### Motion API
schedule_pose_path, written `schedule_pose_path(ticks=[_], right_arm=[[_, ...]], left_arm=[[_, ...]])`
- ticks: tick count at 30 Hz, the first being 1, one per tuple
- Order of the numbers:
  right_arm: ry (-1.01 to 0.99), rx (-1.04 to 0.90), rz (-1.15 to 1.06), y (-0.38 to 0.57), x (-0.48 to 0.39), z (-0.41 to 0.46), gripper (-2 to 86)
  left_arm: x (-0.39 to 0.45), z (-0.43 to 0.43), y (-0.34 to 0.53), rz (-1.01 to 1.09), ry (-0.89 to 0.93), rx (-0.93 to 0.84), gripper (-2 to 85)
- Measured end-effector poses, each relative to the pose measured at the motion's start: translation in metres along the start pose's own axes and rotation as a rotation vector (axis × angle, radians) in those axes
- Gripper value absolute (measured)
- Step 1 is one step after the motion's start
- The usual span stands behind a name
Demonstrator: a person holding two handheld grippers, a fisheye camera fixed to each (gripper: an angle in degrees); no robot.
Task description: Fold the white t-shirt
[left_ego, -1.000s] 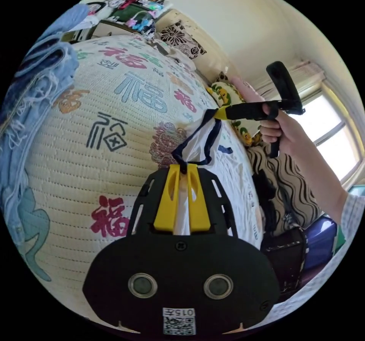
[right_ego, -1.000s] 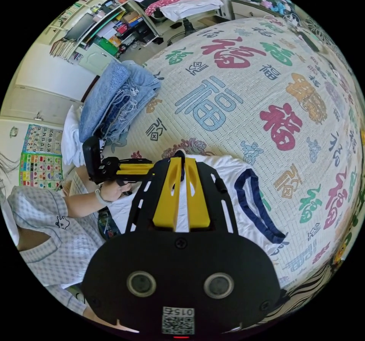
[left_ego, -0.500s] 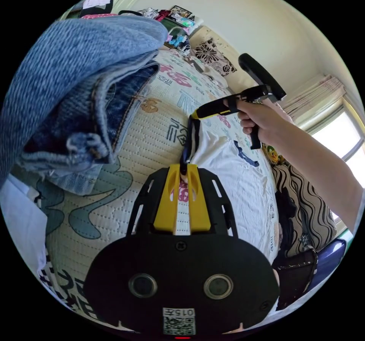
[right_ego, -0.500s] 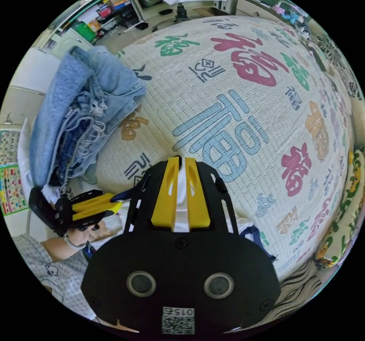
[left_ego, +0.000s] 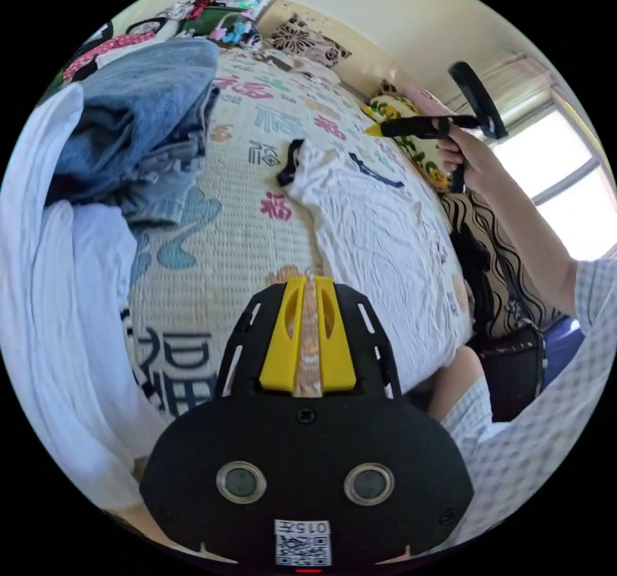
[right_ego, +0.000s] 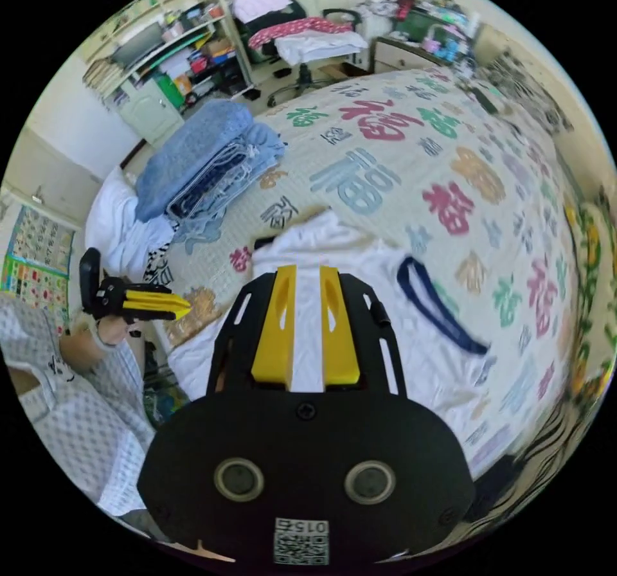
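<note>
Releasing done: white t-shirt (left_ego: 379,229) dropped flat since a second ago | left gripper (left_ego: 308,280) ahead-empty, narrow gap | right gripper (right_ego: 307,274) likewise | next fold pending

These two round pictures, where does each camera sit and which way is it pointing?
Left gripper view: rides on the left claw, facing along the patterned quilted bedspread toward the window; the person's arm and checked sleeve show.
Right gripper view: rides on the right claw, looking down the bed toward shelves and a chair; the person's hand and sleeve show.
Shared: white t-shirt with navy trim, folded blue jeans, each other's claw.
</note>
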State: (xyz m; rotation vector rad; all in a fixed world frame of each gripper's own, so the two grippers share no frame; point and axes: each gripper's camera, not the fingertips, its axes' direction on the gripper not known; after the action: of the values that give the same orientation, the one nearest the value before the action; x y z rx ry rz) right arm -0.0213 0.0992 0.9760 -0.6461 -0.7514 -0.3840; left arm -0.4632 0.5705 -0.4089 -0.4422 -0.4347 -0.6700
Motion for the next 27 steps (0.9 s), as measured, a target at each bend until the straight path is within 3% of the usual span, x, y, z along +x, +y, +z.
schedule_pose_path(ticks=[8, 12, 18, 23, 27], right_arm=[[0.069, -0.121, 0.601, 0.274, 0.032, -0.027, 8.5], [-0.129, -0.123, 0.836, 0.378, 0.031, -0.007, 9.3], [-0.303, -0.086, 0.959, 0.433, 0.037, 0.018, 9.0], [-0.309, -0.133, 0.899, 0.455, 0.033, 0.008, 2.5], [-0.298, -0.051, 0.917, 0.492, 0.023, -0.014, 0.8]], left_arm=[[0.037, 0.013, 0.046, 0.023, 0.052, -0.213, 7.1], [0.060, 0.025, 0.064, 0.064, -0.013, -0.225, 7.5], [0.079, 0.034, 0.074, 0.067, -0.020, -0.315, 7.9], [0.086, 0.045, 0.080, 0.014, -0.063, -0.329, 4.5], [0.094, 0.044, 0.081, -0.018, -0.042, -0.319, 0.4]])
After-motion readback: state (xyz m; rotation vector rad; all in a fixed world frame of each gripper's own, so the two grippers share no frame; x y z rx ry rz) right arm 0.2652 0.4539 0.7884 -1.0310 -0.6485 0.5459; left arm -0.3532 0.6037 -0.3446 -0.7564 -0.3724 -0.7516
